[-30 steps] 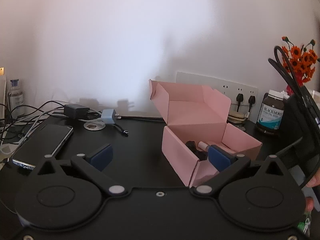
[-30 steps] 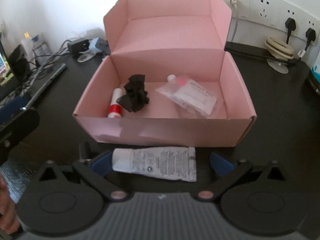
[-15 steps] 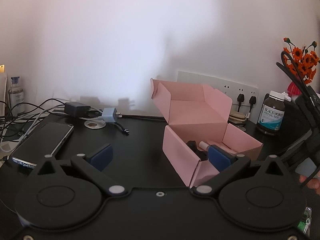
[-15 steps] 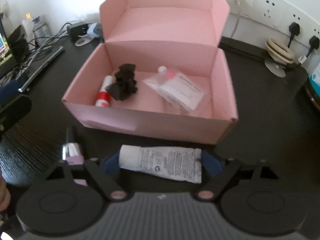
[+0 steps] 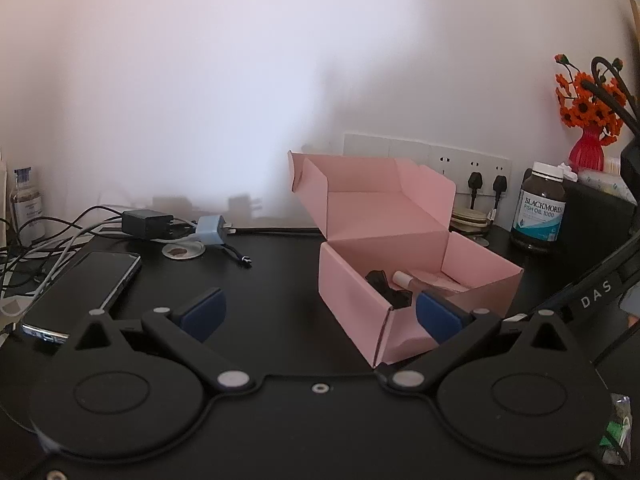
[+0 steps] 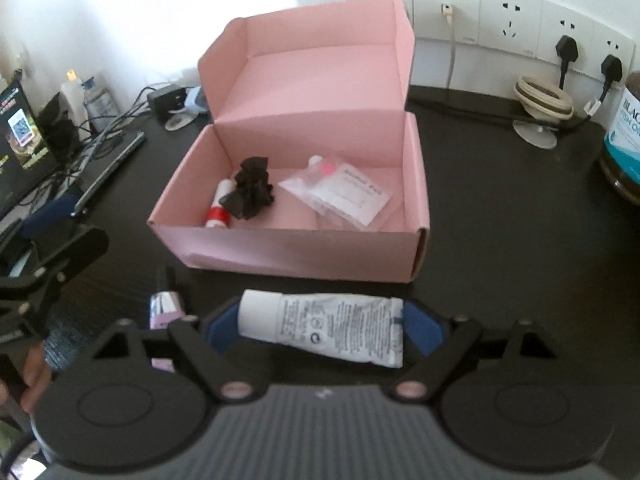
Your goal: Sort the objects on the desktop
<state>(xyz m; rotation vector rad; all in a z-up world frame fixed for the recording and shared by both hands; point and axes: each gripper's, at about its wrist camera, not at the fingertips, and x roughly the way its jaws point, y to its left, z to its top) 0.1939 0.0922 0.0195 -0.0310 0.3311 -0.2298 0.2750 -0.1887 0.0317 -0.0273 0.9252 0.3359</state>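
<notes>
Nearest, we list the right gripper (image 6: 322, 330): its jaws are clamped on a white tube (image 6: 322, 330) lying crosswise between the blue pads, cap end at the left pad, crimped end at the right. The tube is held above the black table (image 6: 500, 216), just short of the near wall of the pink box (image 6: 296, 254).

Left of the tube, low on the table, we note a small pale purple bottle (image 6: 166, 310) with a dark cap, partly hidden behind the gripper's body.

Next, the left gripper (image 5: 320, 314): jaws wide apart, nothing between them, beside the near left corner of the box.

Then the pink box itself, lid standing open toward the wall. Inside we count a red-and-white stick (image 6: 220, 208) at the left, a crumpled black item (image 6: 251, 194) against it, and a clear packet with a white label (image 6: 344, 194) at the right.

Far left: a phone (image 5: 86, 282), a black charger (image 5: 148, 224), a blue plug (image 5: 212, 230) and tangled cables.

Far right: a brown supplement jar (image 5: 540, 212), orange flowers in a red vase (image 5: 588, 120), and wall sockets (image 6: 520, 20).
</notes>
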